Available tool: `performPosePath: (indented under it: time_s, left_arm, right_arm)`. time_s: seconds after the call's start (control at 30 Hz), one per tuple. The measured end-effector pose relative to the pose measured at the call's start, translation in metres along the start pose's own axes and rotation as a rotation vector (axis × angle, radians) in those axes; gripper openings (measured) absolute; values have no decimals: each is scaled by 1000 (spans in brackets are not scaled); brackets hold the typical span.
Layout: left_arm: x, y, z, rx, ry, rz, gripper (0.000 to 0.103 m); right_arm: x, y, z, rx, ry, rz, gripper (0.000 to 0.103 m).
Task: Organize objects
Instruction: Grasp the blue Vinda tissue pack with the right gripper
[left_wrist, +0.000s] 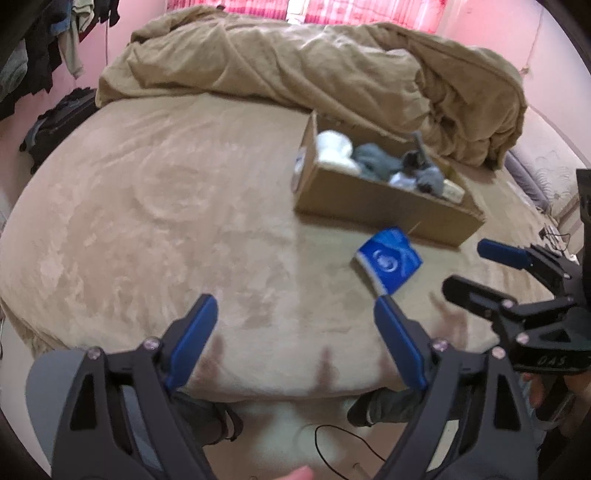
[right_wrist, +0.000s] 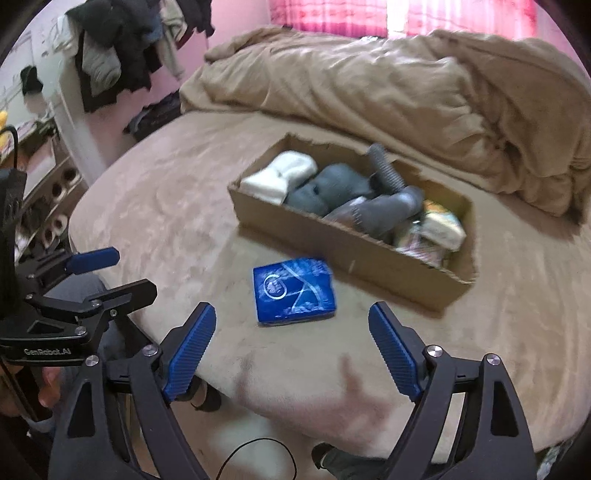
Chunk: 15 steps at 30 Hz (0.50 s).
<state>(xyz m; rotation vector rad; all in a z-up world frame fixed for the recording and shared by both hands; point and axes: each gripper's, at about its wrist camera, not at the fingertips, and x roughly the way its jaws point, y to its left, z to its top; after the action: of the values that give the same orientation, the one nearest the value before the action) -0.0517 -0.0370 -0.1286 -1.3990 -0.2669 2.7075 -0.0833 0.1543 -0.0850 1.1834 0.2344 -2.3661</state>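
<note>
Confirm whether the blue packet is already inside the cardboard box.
No, the blue packet lies on the bed in front of the cardboard box, outside it.

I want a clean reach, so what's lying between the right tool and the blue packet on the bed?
Nothing: the right wrist view shows only bare tan bedspread between the open right tool and the blue packet, which lies just ahead of the tool.

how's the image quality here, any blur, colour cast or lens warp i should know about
Left wrist view: motion-smeared, the blue packet and cardboard box soft-edged; fisheye bends the bed into a dome. Right wrist view: a little sharper on the packet, box contents still blurred, same barrel warp. Both: pink cast from the backlit curtains, dark vignette at the corners.
</note>
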Motion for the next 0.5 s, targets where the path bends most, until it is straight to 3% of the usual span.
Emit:
performPosePath:
  time_s: [0.27, 0.5]
  left_arm:
    - [33, 16, -3, -53, 61, -18, 88]
    - [58, 22, -4, -57, 95, -12, 88]
  right_arm:
    - [54, -1, 3, -31, 69, 40, 88]
    - [92, -4, 10, -68, 115, 13, 88]
